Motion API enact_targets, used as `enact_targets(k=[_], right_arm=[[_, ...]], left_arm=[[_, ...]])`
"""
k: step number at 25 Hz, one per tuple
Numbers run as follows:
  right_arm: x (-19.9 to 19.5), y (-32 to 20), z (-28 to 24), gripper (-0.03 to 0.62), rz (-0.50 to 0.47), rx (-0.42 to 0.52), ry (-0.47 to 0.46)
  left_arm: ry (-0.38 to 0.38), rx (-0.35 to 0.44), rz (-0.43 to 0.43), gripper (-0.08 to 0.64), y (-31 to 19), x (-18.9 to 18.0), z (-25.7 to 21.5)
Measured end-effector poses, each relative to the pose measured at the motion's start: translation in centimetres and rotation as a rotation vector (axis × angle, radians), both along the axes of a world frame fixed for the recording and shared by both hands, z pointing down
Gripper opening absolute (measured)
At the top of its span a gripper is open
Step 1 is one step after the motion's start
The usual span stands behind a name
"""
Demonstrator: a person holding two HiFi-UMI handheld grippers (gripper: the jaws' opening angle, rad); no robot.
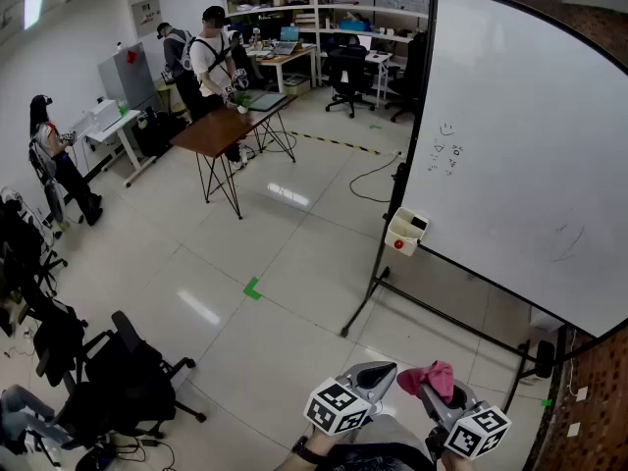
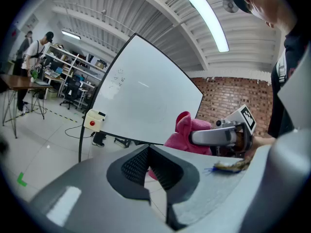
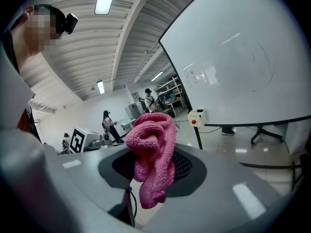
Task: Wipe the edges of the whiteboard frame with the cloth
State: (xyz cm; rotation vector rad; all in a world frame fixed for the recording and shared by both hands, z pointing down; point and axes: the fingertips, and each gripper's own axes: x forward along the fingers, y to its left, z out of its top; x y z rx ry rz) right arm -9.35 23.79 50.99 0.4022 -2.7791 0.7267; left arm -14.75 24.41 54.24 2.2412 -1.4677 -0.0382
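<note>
Whiteboard: a large whiteboard (image 1: 530, 145) on a rolling stand fills the right of the head view, with faint scribbles on its upper left part.
Frame: a thin dark frame (image 1: 417, 116) runs round the board; its lower edge slopes down towards the right, above the tongs.
Box: a cream box (image 1: 405, 231) with a red button hangs at the frame's lower left corner.
Floor clutter: a black cable (image 1: 373, 180) trails on the floor left of the stand, and a green tape mark (image 1: 252, 288) lies further left.
Background: a brown counter (image 1: 221, 130) stands well apart, with a person (image 1: 211, 57) beside it; a black chair (image 1: 128, 371) sits at lower left.
Right side: a brick wall (image 1: 589, 400) is behind the stand's foot.
Cloth: the pink cloth (image 3: 153, 154) is bunched up and hangs from the right tongs, apart from the frame.
Right tongs: the right tongs (image 3: 153, 149) are clamped on the cloth, held low and tilted up towards the board.
Left tongs: the left tongs (image 2: 148, 152) are closed tip to tip with nothing between them, just beside the right pair.
Pose: both pairs sit side by side at the bottom of the head view, pointing forward.
</note>
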Motion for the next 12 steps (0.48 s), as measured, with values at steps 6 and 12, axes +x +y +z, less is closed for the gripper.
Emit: enact_targets(k=[6, 12], right_arm=[[-2.2, -3.5, -3.3, 0.138, -0.189, 0.01, 0.081], [-9.1, -16.2, -2.3, 0.138, -0.337, 0.163, 0.043]], left_arm=[[0.026, -0.009, -0.059, -0.002, -5.6, -4.8, 1.4], [-0.016, 0.012, -0.027, -0.002, -16.1, -10.0, 1.2]])
